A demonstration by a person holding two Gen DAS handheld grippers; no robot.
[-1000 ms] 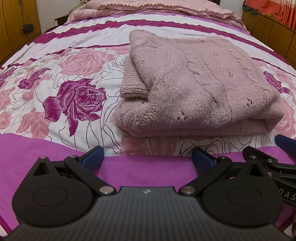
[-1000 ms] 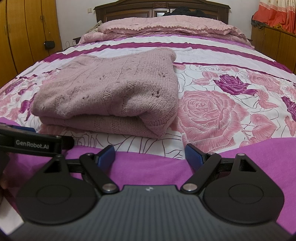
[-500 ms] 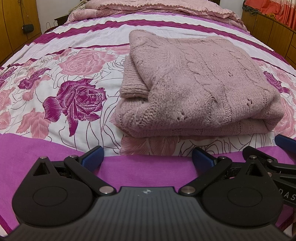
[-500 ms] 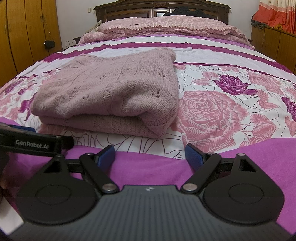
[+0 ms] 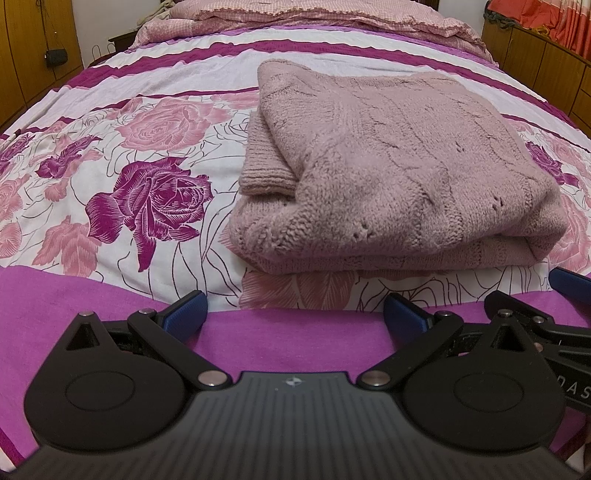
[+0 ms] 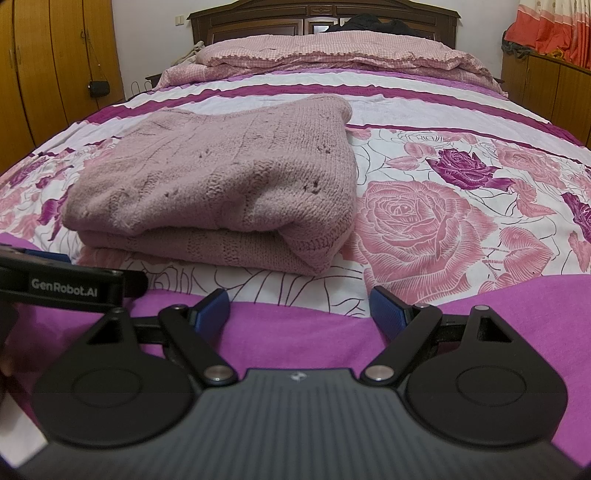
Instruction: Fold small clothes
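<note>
Folded pink sweater (image 5: pixel 399 173) lying on the rose-print bedspread (image 5: pixel 155 192), both grippers apart from it.

The left gripper (image 5: pixel 295 314) and the right gripper (image 6: pixel 299 306) hang over the bedspread's plain purple band, just short of the sweater's near folded edge, side by side. Each has its blue pads (image 6: pixel 384 306) spread wide with nothing between them. Beyond the sweater, pillows (image 6: pixel 332 51) lie against a dark headboard (image 6: pixel 325 18).

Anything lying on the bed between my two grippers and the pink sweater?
Nothing visible. Only bare floral bedspread separates the open left gripper and open right gripper from the folded pink sweater.
</note>
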